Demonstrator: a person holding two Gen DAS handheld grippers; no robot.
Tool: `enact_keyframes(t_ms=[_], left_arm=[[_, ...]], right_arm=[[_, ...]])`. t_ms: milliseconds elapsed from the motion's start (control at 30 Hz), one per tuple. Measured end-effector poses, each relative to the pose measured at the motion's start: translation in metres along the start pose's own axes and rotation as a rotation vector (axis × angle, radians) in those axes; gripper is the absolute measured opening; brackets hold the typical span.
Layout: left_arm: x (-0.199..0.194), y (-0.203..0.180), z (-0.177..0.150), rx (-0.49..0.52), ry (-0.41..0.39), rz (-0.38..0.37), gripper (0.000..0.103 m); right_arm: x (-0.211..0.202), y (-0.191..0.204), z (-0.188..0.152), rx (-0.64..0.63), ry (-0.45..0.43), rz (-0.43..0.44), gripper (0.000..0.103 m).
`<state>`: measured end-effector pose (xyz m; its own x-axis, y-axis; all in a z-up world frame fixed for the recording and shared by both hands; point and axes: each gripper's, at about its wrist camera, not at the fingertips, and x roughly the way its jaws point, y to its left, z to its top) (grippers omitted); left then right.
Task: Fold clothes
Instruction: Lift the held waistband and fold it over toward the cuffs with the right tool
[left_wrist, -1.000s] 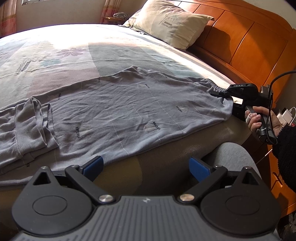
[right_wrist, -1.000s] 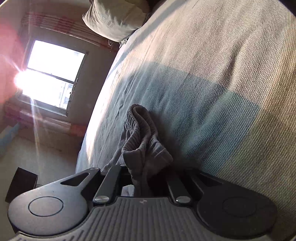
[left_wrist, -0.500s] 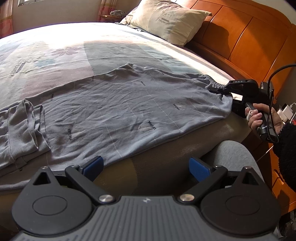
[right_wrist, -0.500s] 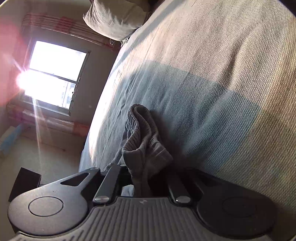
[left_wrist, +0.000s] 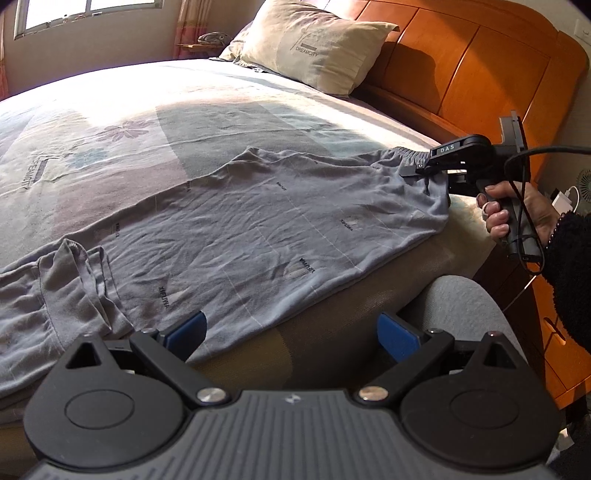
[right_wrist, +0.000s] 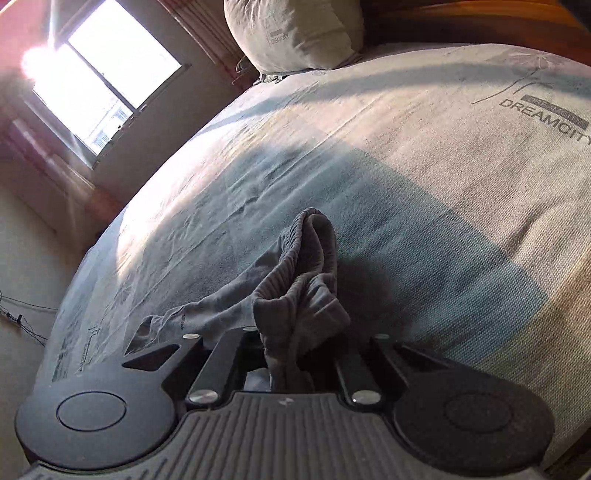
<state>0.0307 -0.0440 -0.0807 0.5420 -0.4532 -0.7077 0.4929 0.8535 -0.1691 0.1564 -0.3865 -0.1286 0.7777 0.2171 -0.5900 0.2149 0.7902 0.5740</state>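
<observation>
Garment: grey trousers (left_wrist: 258, 229) lie flat along the near edge of the bed (left_wrist: 184, 110), long axis left to right, elastic waistband at the right, towards the headboard (left_wrist: 461, 66).
Right gripper (left_wrist: 424, 170): jaws are opening, bunched waistband pinched between them.
Left gripper (left_wrist: 291, 332): blue pads spread wide, nothing between them, above the bed's edge.
Surface: patterned bedsheet, partly sunlit.
Room: pillow (left_wrist: 317, 40) by the wooden headboard; window (right_wrist: 107, 74) beyond.

Hard daylight from the window (right_wrist: 110, 74), blown out with pink glare and streaks. Sunlit patches and sharp shadows across the bed (left_wrist: 110, 110). Fisheye bending, dark corners, slight blur.
</observation>
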Motion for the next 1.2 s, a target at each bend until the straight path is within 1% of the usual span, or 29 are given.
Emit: enact_keyframes(t_ms=[67,167,267,467,667,833,967,1033,1200], left_arm=[[-0.008,0.003,0.002,0.068,0.023,-0.004,0.099],[-0.020,0.009,0.001,0.145,0.048,0.003,0.099],[-0.031,0.017,-0.002,0.172,0.047,0.013,0.099],[-0.044,0.034,-0.010,0.157,0.028,0.015,0.099],[-0.054,0.052,-0.021,0.129,0.009,0.006,0.099],[-0.061,0.069,-0.030,0.103,0.006,0.013,0.099],[-0.068,0.082,-0.037,0.085,-0.006,0.052,0.099],[-0.072,0.088,-0.039,0.073,-0.013,0.055,0.099],[-0.078,0.102,-0.043,0.054,-0.006,0.089,0.099]], right_arm=[[-0.005,0.018,0.004,-0.032,0.002,0.012,0.007],[-0.012,0.044,0.007,-0.077,0.008,0.038,0.008],[-0.017,0.069,0.002,-0.110,0.017,0.072,0.008],[-0.021,0.124,-0.015,-0.188,0.042,0.126,0.008],[-0.009,0.181,-0.037,-0.250,0.085,0.190,0.008],[-0.001,0.229,-0.058,-0.294,0.123,0.256,0.008],[0.000,0.264,-0.075,-0.343,0.159,0.311,0.008],[0.001,0.279,-0.084,-0.370,0.178,0.337,0.008],[0.004,0.312,-0.104,-0.446,0.219,0.369,0.008]])
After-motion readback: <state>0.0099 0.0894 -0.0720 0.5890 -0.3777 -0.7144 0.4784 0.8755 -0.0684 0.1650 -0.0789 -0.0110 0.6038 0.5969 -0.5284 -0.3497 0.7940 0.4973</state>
